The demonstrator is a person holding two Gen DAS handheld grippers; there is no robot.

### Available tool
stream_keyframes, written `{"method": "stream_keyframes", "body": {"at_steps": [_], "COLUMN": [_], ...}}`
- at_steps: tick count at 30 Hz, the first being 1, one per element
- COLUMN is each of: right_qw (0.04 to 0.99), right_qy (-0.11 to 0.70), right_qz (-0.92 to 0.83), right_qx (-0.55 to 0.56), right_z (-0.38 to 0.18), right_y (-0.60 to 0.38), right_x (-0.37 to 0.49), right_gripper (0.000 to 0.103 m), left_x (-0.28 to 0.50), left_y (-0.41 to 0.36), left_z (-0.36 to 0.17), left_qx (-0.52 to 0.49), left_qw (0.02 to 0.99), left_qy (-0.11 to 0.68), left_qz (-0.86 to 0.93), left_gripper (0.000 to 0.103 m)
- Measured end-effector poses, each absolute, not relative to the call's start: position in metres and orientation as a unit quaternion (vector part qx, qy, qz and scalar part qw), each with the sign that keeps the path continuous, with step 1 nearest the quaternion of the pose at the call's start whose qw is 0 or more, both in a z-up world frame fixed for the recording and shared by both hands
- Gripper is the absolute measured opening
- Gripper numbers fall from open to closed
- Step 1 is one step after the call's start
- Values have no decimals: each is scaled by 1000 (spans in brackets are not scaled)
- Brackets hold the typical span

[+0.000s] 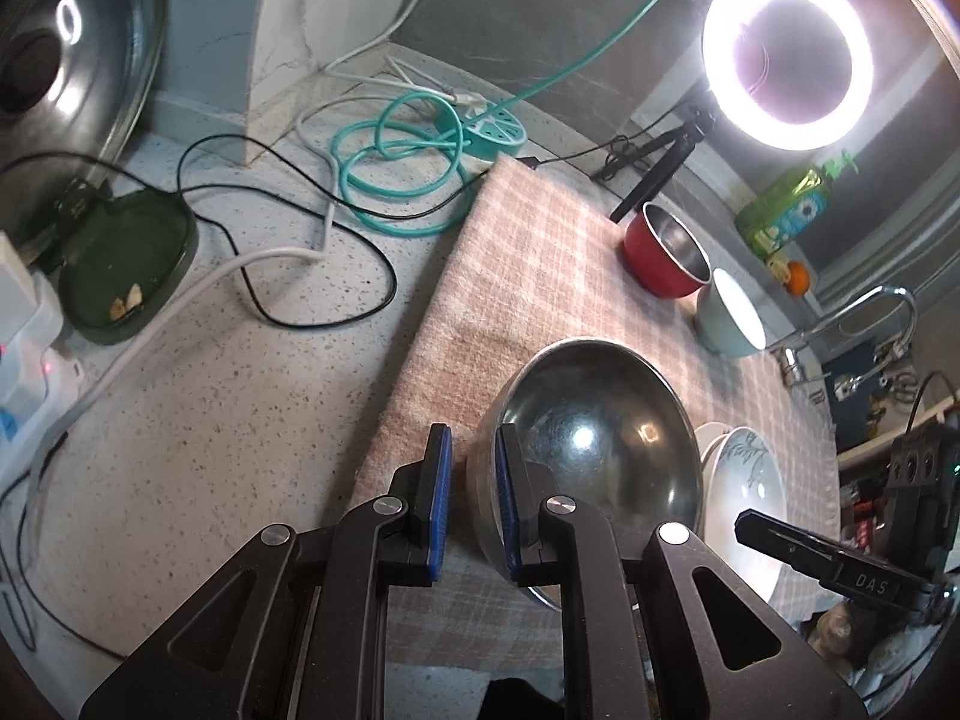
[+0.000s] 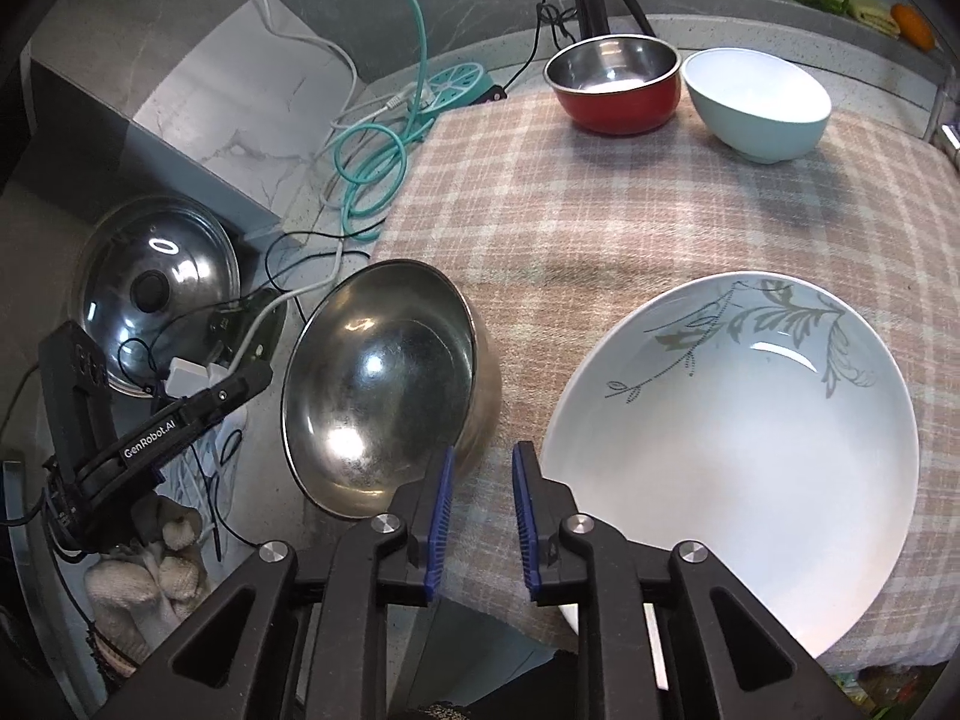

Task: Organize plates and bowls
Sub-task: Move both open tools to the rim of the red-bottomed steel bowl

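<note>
My left gripper (image 1: 471,504) has its jaws parted astride the rim of the round steel bowl (image 2: 384,384), which tilts, mouth facing left. My right gripper's (image 2: 480,516) jaws gape empty beside the white leaf-patterned plate (image 2: 750,456), flat on the checked cloth (image 2: 570,210).

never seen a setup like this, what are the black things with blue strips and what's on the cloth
Those are two hand-held grippers, each with a camera looking along its blue-padded fingers. The left gripper straddles the rim of the large steel bowl, which is tipped up; whether it is pinching the rim is unclear. The right gripper hangs open and empty between that bowl and the white leaf-pattern plate. Further back on the checked cloth sit a red bowl and a pale blue bowl.
</note>
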State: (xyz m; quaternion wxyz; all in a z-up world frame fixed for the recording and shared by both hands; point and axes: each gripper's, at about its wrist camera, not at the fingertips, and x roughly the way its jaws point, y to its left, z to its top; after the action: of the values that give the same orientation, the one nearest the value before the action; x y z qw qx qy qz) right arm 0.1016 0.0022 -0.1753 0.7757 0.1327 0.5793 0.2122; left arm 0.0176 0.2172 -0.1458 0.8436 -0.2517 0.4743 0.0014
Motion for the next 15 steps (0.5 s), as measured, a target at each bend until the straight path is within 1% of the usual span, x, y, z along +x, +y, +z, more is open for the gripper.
{"method": "stream_keyframes", "body": {"at_steps": [3,4,5,6,15], "right_qw": [775,777,779,782,802], "right_qy": [573,569,566,561,531], "right_qz": [213,212,210,206,180], "right_qx": [159,167,170,174,203], "right_z": [-174,-173,-172,-171,-155], "right_y": [-13,-19,-23,-29,-70], "right_x": [94,91,89,86,73], "right_gripper": [24,25,29,31,31], "left_x": [9,7,5,5,15], "left_y": [217,216,216,216,197], "left_z": [-143,-143,-142,-141,-123], "left_qx": [-262,-265,-272,-278,-262], "left_qw": [844,844,843,842,856], "left_qy": [469,467,464,462,445], "left_qz": [3,3,3,2,-3], "left_gripper": [13,19,22,25,25]}}
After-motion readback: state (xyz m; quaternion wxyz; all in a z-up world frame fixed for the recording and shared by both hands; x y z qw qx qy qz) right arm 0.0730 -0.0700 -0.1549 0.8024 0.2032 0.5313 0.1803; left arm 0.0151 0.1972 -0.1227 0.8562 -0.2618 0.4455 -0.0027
